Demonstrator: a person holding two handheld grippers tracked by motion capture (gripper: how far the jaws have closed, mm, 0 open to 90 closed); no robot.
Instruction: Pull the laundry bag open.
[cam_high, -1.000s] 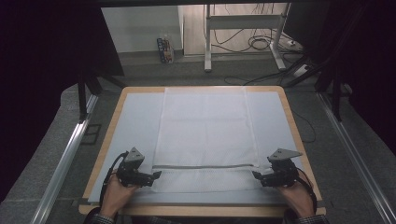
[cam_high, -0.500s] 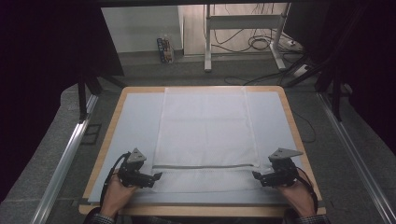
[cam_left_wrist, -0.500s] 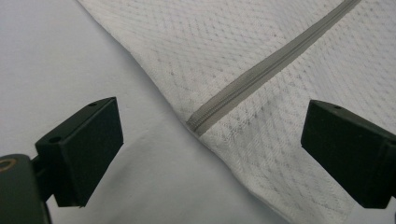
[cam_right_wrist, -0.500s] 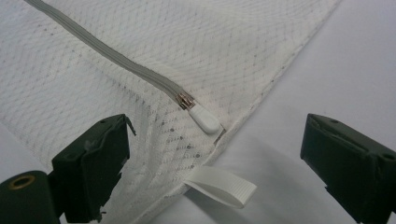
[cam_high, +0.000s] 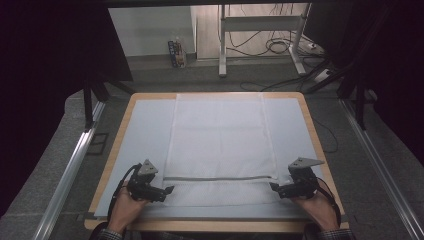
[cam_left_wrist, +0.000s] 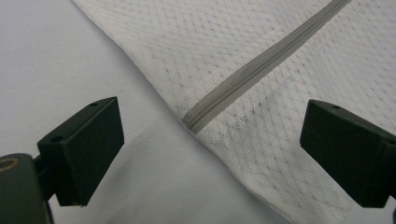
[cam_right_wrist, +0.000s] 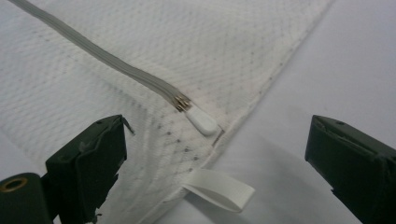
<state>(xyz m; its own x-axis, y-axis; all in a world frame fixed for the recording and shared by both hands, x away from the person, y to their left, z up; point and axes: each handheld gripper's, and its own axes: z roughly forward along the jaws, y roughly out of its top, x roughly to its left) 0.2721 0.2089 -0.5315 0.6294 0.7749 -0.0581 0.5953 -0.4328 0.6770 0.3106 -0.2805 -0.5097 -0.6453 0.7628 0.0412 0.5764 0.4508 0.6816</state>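
A white mesh bag (cam_high: 220, 145) lies flat on the pale table cover, with a grey zipper (cam_high: 220, 178) running across it near the front. My left gripper (cam_high: 169, 190) rests at the bag's front left edge, open (cam_left_wrist: 212, 149), and the zipper's closed end (cam_left_wrist: 191, 122) lies ahead between its jaws. My right gripper (cam_high: 274, 187) sits at the front right edge, open (cam_right_wrist: 217, 158). Its jaws have just been opening. The white zipper pull (cam_right_wrist: 201, 121) and a white loop tab (cam_right_wrist: 219, 190) lie on the cover between them, untouched by the pads.
The table (cam_high: 112, 165) has a wooden rim around a pale cover. Metal rails (cam_high: 70, 170) run along both sides of it. Beyond the far edge stand a desk frame (cam_high: 222, 40) and loose cables (cam_high: 280, 47) on the floor.
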